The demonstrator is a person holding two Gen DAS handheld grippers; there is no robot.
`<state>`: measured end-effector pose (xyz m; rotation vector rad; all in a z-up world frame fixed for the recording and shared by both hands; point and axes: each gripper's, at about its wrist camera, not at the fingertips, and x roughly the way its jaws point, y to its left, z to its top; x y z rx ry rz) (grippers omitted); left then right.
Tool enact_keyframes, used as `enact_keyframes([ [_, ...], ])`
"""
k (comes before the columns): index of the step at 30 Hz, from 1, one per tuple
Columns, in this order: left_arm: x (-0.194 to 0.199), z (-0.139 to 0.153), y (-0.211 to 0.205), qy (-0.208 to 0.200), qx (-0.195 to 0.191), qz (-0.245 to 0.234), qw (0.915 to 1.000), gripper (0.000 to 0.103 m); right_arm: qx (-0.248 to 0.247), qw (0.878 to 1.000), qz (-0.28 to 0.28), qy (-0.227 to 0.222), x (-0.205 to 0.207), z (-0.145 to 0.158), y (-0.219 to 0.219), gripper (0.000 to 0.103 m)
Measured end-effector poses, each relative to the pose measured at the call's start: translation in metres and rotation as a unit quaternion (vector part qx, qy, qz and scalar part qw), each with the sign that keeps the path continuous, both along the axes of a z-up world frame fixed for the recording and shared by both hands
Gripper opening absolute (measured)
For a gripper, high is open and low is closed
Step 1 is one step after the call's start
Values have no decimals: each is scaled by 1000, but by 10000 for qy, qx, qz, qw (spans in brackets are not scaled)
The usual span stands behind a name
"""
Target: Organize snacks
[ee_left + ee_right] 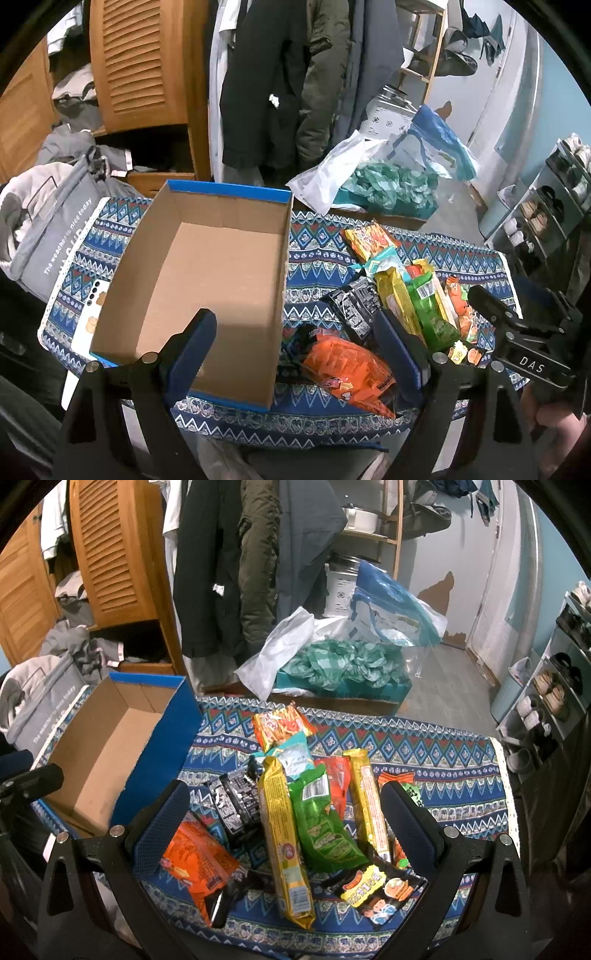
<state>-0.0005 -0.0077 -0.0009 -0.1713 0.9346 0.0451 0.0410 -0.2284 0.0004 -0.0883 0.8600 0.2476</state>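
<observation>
An empty cardboard box with blue outer walls (207, 280) sits on the patterned cloth; it also shows at the left of the right wrist view (107, 753). Right of it lies a pile of snack packets: an orange bag (347, 369) (199, 860), a long yellow pack (284, 834), a green bag (321, 830), a black packet (236, 801), a second yellow pack (365, 801) and an orange noodle pack (280, 723). My left gripper (295, 350) is open, above the box's near corner and the orange bag. My right gripper (288, 819) is open over the pile, holding nothing.
A white phone (92, 314) lies left of the box. A grey bag (48, 236) stands at the table's left edge. Behind the table are a box of teal paper (343, 668), hanging coats and a wooden wardrobe. A shoe rack (554, 694) stands on the right.
</observation>
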Motion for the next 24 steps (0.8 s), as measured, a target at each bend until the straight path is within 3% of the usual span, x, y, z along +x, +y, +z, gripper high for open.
enact_keyframes([
  [24, -3, -7, -3, 110, -80, -13, 9999, 89, -4, 10000, 4, 17, 3, -2, -5, 101],
])
